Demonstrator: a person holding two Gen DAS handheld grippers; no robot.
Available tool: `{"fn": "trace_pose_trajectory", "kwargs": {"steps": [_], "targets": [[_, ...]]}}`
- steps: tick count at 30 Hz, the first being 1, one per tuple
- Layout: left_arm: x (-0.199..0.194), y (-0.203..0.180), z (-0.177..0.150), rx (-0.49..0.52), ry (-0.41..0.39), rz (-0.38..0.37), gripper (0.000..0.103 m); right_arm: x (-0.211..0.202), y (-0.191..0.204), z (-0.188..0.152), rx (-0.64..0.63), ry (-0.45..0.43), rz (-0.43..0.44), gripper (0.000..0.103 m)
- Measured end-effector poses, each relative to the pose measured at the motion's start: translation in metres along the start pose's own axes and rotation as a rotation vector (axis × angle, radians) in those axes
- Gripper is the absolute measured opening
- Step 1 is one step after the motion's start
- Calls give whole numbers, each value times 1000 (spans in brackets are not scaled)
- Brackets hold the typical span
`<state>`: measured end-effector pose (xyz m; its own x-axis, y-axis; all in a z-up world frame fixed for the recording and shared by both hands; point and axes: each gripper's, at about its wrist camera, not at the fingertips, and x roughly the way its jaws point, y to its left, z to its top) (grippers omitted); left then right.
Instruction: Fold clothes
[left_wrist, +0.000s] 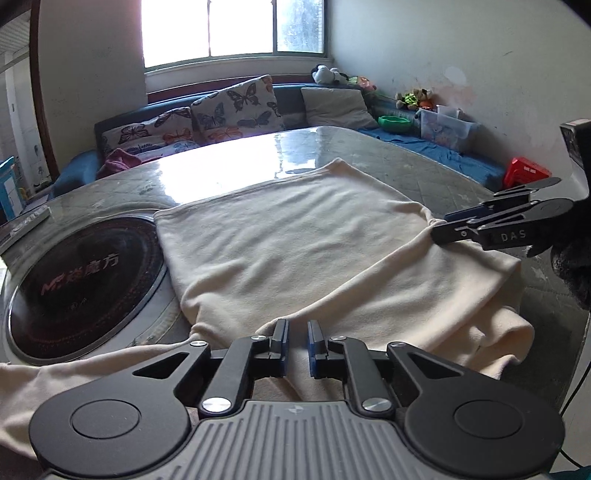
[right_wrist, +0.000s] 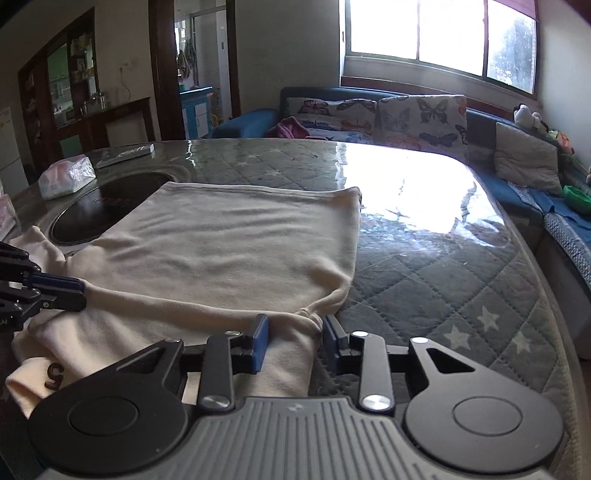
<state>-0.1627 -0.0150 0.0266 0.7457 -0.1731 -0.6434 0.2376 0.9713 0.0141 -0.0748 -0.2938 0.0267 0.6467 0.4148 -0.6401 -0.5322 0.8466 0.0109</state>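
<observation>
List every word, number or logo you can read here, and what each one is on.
"DAS": on the right gripper.
"M" logo with Chinese characters, reading roughly "魔方": on the round black hotplate in the table.
Dark "5" or "S", partly hidden: on the cream garment.
Small box: print too blurred.

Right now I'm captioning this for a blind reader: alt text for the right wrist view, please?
A cream garment lies on a quilted table, its near edge bunched between the right claw fingers. The left claw pinches the fabric at left.
</observation>
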Motion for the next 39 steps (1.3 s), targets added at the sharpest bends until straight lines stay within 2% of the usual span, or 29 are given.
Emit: {"fn": "trace_pose_trajectory", "kwargs": {"steps": [6,9,12,16,19,22,24,26,30,33,37,39], "targets": [[-19,-6,-1,5,-27,5,13,-24,19,0,-86,-36,12,36],[-26,-12,-4,15,-41,-20,14,-36,34,-4,-128,-53,41,53],[-24,-18,-11,27,-24,-24,16,-40,47,-12,-168,-52,47,55],[-23,-22,-20,42,-18,-11,19,-33,56,-26,-193,-4,45,58],[-29,-16,-20,17,-32,-3,28,-37,60,-20,-209,-22,47,59],[-36,-4,-19,-30,-47,29,29,-37,62,-10,-203,-45,64,62],[-40,6,-19,-67,-53,61,32,-30,66,-1,-196,-55,86,62],[-45,17,-21,-108,-56,104,44,-21,70,6,-186,-56,107,62],[-55,46,-29,-200,-56,193,46,-1,77,9,-151,-17,153,61],[-63,70,-36,-259,-62,284,56,11,86,5,-167,3,145,61],[-71,102,-47,-347,-61,420,70,3,90,7,-172,-19,146,63],[-72,118,-52,-398,-63,501,71,-2,91,8,-170,-29,151,64]]}}
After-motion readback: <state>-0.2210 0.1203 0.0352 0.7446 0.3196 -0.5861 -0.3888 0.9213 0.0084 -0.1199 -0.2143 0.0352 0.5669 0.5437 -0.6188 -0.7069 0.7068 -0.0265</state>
